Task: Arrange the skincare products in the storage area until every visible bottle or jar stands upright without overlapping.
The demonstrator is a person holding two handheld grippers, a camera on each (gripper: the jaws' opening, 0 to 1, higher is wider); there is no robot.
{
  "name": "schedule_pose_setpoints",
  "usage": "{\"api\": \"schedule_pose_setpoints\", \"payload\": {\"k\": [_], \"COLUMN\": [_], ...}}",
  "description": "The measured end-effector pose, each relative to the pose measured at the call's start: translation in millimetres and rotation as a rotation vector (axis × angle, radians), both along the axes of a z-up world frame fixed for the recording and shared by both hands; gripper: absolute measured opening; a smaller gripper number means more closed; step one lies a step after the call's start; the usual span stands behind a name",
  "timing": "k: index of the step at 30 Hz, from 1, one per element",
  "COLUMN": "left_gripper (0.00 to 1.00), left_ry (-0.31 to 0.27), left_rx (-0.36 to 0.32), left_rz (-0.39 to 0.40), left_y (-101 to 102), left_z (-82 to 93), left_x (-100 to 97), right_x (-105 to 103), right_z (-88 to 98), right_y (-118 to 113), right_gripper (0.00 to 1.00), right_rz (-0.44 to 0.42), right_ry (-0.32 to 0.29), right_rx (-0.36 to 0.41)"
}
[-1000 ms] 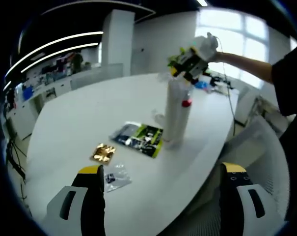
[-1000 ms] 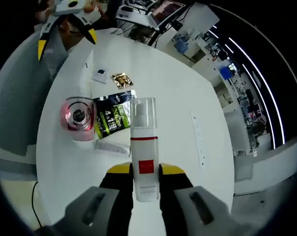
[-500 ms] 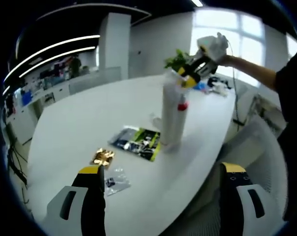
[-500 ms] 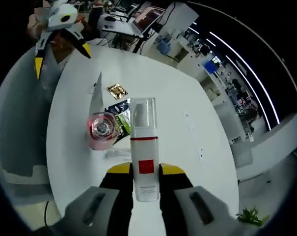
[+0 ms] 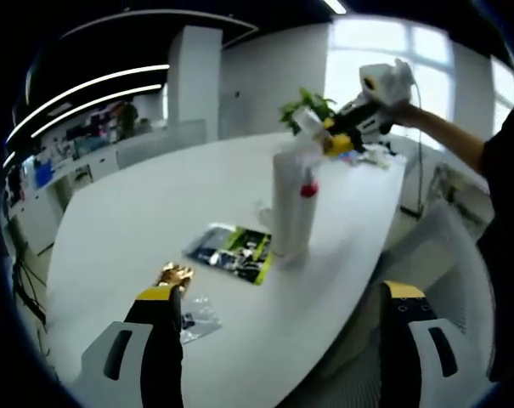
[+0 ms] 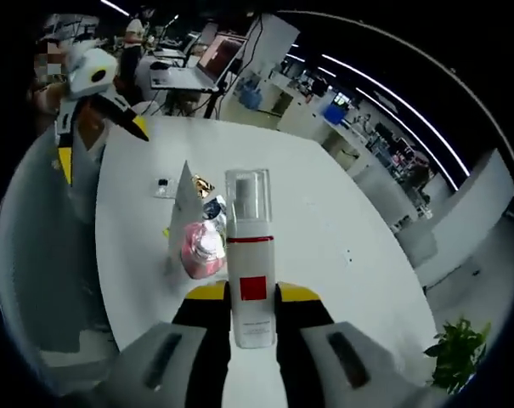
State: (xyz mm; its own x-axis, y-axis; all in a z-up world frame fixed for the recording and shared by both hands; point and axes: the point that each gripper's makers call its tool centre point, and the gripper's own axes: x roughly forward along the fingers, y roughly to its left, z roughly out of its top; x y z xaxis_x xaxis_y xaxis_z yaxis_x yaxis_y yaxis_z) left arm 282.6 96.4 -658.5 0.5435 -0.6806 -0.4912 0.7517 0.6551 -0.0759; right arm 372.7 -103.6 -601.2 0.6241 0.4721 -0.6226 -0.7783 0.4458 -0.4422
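My right gripper is shut on a white pump bottle with a clear cap, a red band and a red square. In the left gripper view that right gripper holds the bottle tilted in the air above a tall white tube. The tube stands upright on the white table. A small pink bottle with a red top sits against the tube's side. Seen from the right gripper view, the pink bottle stands next to the tube. My left gripper is open, low over the table's near edge.
A green-and-black sachet, a gold sachet and a small clear packet lie flat on the table. The left gripper hangs beyond the table's far side in the right gripper view. A potted plant and office desks stand around.
My right gripper has risen and tipped toward level with the pump bottle still in it, so its view looks across the table. The left gripper stays open, shifted slightly.
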Motion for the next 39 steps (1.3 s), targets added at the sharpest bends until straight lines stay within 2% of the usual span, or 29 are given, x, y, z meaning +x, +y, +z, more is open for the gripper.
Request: {"api": "schedule_pose_setpoints", "payload": {"k": [1, 10, 15, 26, 30, 35, 39], "left_gripper": [0.94, 0.93, 0.91, 0.85, 0.8, 0.72, 0.65], "left_ry": [-0.001, -0.004, -0.003, -0.029, -0.024, -0.048, -0.039], "left_rx": [0.0, -0.022, -0.034, -0.088, -0.127, -0.186, -0.244], "left_rz": [-0.001, 0.0, -0.003, -0.002, -0.03, -0.058, -0.088], "left_y": [0, -3, -7, -17, -27, -43, -54], "left_z": [0.2, 2.5, 2.7, 12.8, 18.3, 30.4, 36.7], "left_x": [-0.2, -0.5, -1.8, 1.6, 0.2, 0.5, -3.4], "right_x": [1, -26, -43, -71, -76, -77, -76], "right_z": [3.9, 9.1, 10.6, -10.9, -20.7, -26.3, -27.8], "right_y": [0, 9, 17, 37, 51, 63, 69], "right_gripper": [0.18, 0.18, 0.18, 0.18, 0.18, 0.18, 0.18], "right_rz": [-0.021, -0.044, -0.072, -0.094, -0.092, -0.084, -0.087], "right_ry": [-0.031, -0.035, -0.038, 0.02, 0.053, 0.061, 0.066], "right_rx": [0.027, 0.121, 0.201, 0.319, 0.359, 0.378, 0.396]}}
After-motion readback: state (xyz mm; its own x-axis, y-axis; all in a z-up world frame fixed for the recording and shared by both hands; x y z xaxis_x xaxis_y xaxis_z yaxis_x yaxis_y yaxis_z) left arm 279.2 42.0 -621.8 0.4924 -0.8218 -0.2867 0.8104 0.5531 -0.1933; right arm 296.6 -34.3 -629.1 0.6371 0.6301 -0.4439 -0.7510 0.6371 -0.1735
